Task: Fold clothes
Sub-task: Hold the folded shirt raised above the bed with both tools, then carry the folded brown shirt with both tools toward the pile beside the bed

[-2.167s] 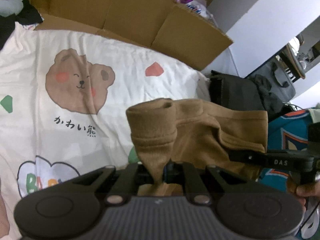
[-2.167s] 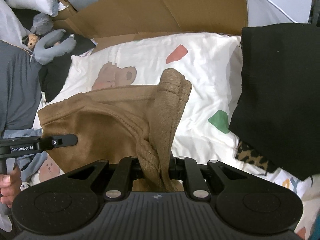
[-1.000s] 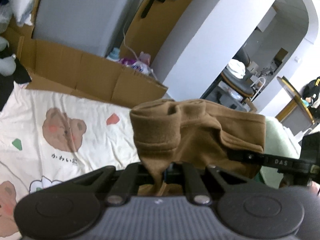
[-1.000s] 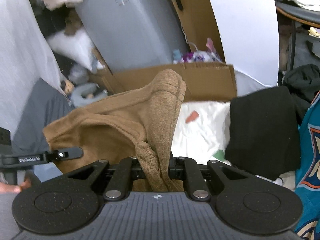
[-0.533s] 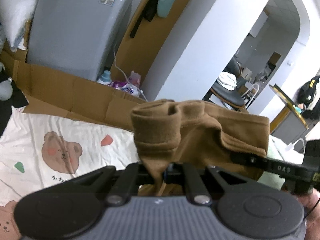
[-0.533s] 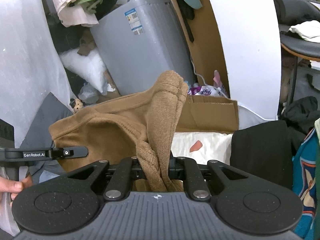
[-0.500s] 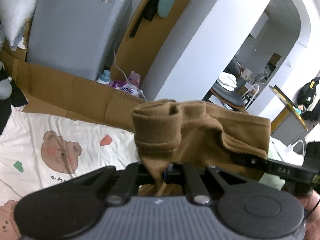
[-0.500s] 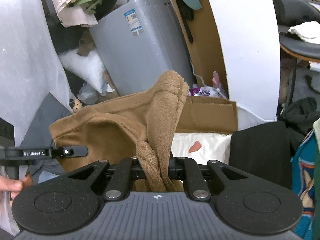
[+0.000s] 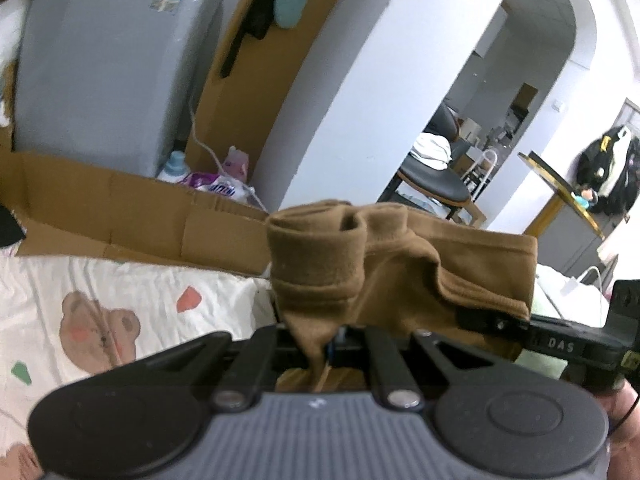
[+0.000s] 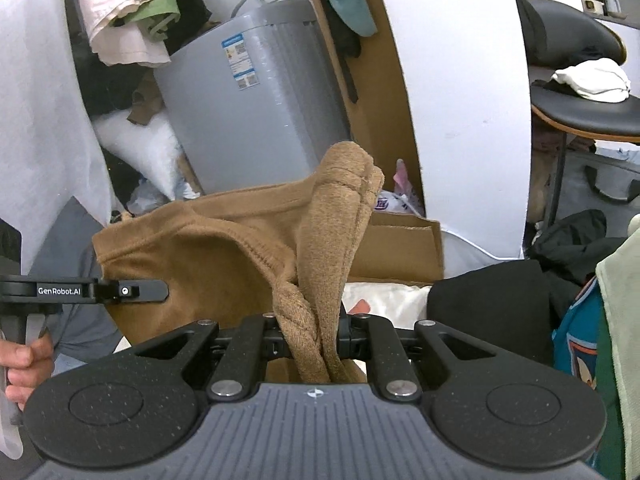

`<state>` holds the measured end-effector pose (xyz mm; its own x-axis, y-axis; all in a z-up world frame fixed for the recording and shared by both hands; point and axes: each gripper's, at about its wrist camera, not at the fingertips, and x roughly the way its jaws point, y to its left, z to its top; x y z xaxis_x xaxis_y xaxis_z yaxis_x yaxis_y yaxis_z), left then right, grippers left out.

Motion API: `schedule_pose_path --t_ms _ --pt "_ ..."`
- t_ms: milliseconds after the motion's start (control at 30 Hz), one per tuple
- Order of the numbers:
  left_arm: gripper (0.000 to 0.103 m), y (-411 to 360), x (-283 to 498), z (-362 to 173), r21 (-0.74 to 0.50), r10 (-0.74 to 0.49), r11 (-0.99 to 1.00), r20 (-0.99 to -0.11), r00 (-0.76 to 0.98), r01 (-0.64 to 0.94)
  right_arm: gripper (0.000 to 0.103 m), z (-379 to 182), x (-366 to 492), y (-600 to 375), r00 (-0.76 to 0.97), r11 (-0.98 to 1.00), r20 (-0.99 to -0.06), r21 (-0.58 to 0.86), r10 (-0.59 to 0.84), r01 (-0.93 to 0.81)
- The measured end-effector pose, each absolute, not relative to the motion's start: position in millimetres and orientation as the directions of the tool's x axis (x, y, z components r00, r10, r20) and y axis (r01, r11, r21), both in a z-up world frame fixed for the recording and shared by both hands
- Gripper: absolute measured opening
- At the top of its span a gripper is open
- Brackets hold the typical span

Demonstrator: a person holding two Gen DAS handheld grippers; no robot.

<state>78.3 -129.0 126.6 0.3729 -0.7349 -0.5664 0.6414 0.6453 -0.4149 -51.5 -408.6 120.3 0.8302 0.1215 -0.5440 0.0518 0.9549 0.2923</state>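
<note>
A brown knit garment hangs in the air, stretched between both grippers. My left gripper is shut on one bunched corner of it. My right gripper is shut on the other bunched corner. In the left wrist view the right gripper's finger shows at the right, clamped on the cloth's edge. In the right wrist view the left gripper's finger shows at the left, on the cloth. The garment's lower part is hidden behind the gripper bodies.
A white bedsheet with bear prints lies below, with flattened cardboard behind it. A black garment and a teal one lie at the right. A grey appliance and a chair stand behind.
Both grippers have lifted the brown garment well above the bed and tilted up; the sheet has dropped low in view and the room behind now fills the frames.
</note>
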Motion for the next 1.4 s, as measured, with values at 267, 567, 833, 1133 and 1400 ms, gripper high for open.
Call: schedule_pose_path --t_ms 267,567,833,1133,1400 --pt "0.005 -158 89 126 -0.412 -0.759 0.605 -0.557 0.337 0.682 0.012 116 -48 -435 0.841 0.942 -0.533 0.322 0.098 0.095" --pt "0.005 -189 103 115 -0.427 -0.787 0.555 -0.549 0.284 0.714 0.012 111 -51 -459 0.849 0.942 -0.527 0.297 0.025 0.157" --pt "0.005 -231 111 96 -0.449 -0.811 0.490 -0.549 0.201 0.747 0.012 97 -54 -488 0.838 0.928 -0.543 0.286 -0.049 0.239" --pt "0.005 -276 118 75 -0.479 -0.835 0.427 -0.534 0.131 0.767 0.012 86 -59 -523 0.821 0.914 -0.556 0.251 -0.134 0.320" --pt "0.005 -305 129 63 -0.531 -0.860 0.362 -0.507 0.055 0.766 0.012 74 -50 -549 0.801 0.909 -0.568 0.207 -0.191 0.363"
